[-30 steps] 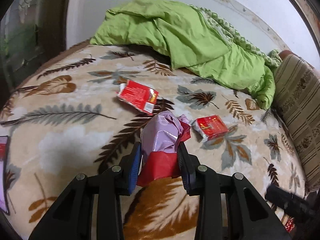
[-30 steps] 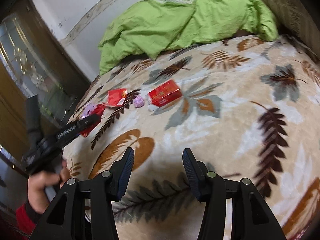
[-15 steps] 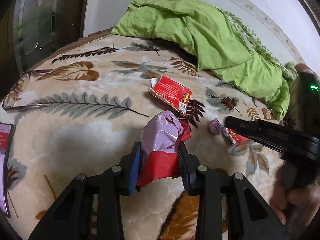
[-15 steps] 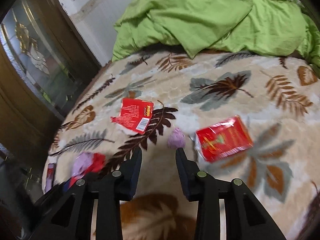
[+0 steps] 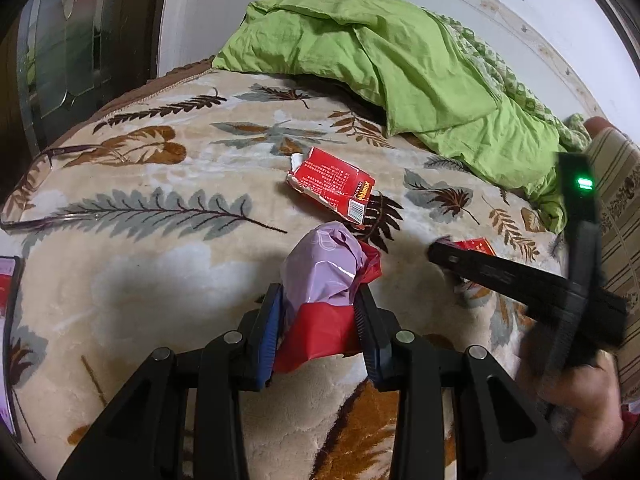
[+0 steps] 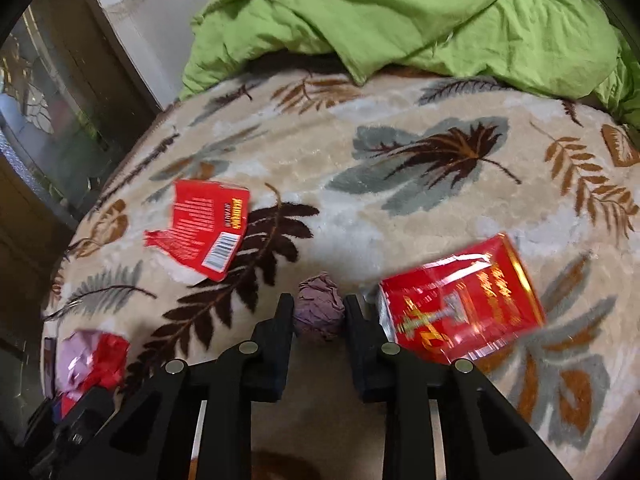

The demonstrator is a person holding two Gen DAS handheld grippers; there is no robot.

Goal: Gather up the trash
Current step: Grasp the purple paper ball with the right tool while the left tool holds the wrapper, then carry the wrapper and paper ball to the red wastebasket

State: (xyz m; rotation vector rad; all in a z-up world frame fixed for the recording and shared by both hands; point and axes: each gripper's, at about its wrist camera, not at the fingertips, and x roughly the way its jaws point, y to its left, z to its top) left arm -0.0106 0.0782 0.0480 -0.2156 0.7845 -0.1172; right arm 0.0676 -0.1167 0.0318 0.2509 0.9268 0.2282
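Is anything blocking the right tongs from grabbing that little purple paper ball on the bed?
Nothing visible is. The purple paper ball already sits between the fingers of the right tongs, which are closing on it. The shiny red packet lies just beside it, outside the right finger.

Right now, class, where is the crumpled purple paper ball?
In the right wrist view, the purple paper ball lies on the blanket between the closing right hand-held gripper, beside the shiny red packet.

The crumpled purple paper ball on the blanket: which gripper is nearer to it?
Right. The right gripper has the purple paper ball between its closing fingers. The left gripper, shut on a purple and red bag bundle, is well off to the side.
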